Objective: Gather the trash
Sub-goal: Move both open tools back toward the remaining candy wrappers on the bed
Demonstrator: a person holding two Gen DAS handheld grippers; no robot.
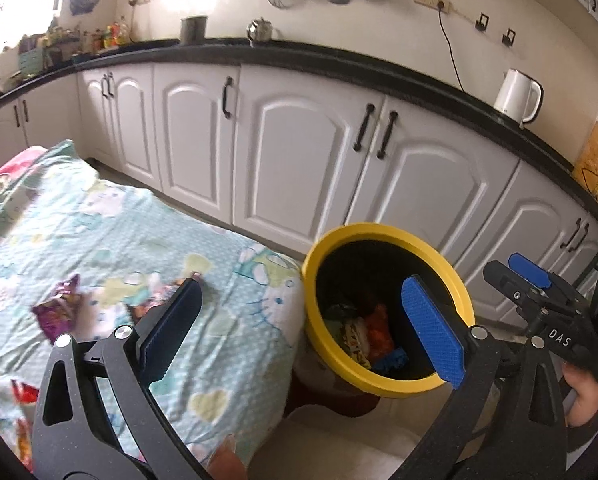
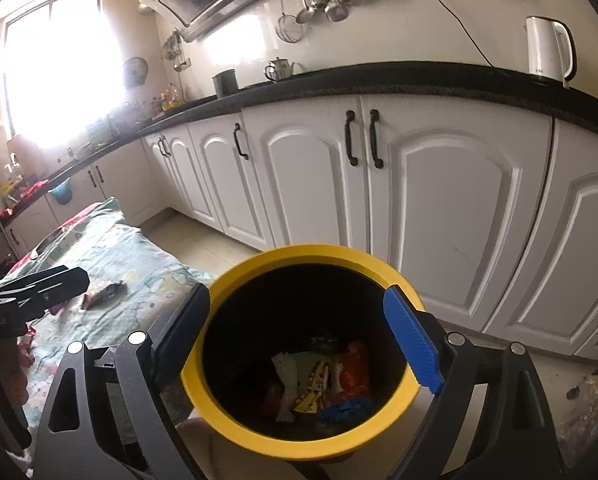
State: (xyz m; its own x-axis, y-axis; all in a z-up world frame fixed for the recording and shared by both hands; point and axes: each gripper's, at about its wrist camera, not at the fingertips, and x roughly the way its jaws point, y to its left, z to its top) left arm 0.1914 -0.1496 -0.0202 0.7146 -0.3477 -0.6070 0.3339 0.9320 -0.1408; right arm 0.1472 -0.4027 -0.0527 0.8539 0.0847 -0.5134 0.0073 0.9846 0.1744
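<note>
A yellow-rimmed black bin (image 1: 387, 236) stands beside a table covered with a patterned cloth (image 1: 111, 232). It holds several wrappers (image 1: 373, 332). My left gripper (image 1: 303, 320) is open and empty, over the table's corner and the bin's near side. A purple wrapper (image 1: 59, 312) lies on the cloth to its left, another wrapper (image 1: 149, 304) just behind its left finger. In the right wrist view my right gripper (image 2: 303, 340) is open and empty right above the bin (image 2: 299, 446), its fingers straddling the opening. Wrappers (image 2: 323, 380) lie at the bottom. A dark wrapper (image 2: 103, 294) lies on the cloth.
White cabinets (image 1: 299, 168) under a black counter (image 1: 339, 60) run behind the bin. A white kettle (image 1: 517, 96) stands on the counter. The right gripper (image 1: 539, 292) shows at the right of the left wrist view. More red wrappers (image 1: 23, 392) lie at the cloth's near left.
</note>
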